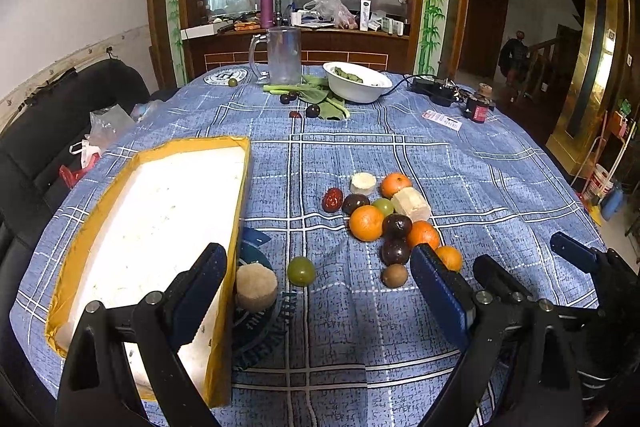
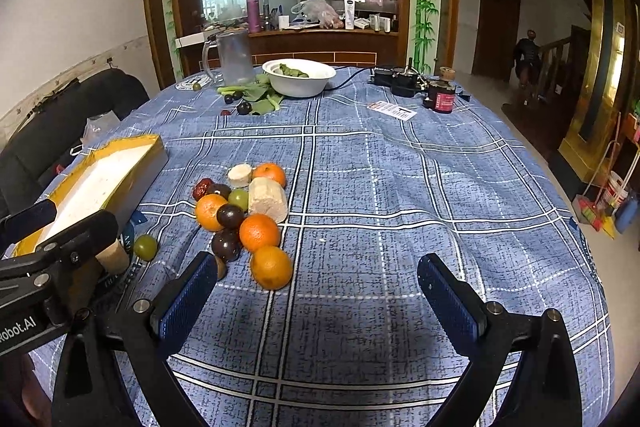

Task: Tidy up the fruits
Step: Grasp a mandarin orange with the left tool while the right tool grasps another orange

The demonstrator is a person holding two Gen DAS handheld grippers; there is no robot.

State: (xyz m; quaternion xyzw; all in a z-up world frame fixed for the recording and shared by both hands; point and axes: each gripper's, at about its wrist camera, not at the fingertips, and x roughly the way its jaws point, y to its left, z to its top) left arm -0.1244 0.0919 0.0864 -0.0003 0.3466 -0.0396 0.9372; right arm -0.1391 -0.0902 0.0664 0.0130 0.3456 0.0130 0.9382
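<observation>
A pile of fruit (image 1: 384,219) lies on the blue checked tablecloth: several oranges (image 2: 271,267), dark plums (image 2: 226,245), a red date (image 1: 333,199), green grapes, a kiwi (image 1: 395,275) and pale cut chunks (image 2: 267,204). A lone green grape (image 1: 301,270) and a pale chunk (image 1: 256,286) lie beside a yellow-rimmed white box (image 1: 160,211), which also shows in the right wrist view (image 2: 100,179). My left gripper (image 1: 316,279) is open and empty, just before the grape. My right gripper (image 2: 316,283) is open and empty, right of the pile.
At the far side stand a clear glass mug (image 1: 282,55), a white bowl of greens (image 1: 356,81), leafy greens with a few dark fruits (image 1: 312,111), a black power strip (image 1: 436,89) and a dark jar (image 1: 479,103). A black sofa (image 1: 48,131) stands left of the table.
</observation>
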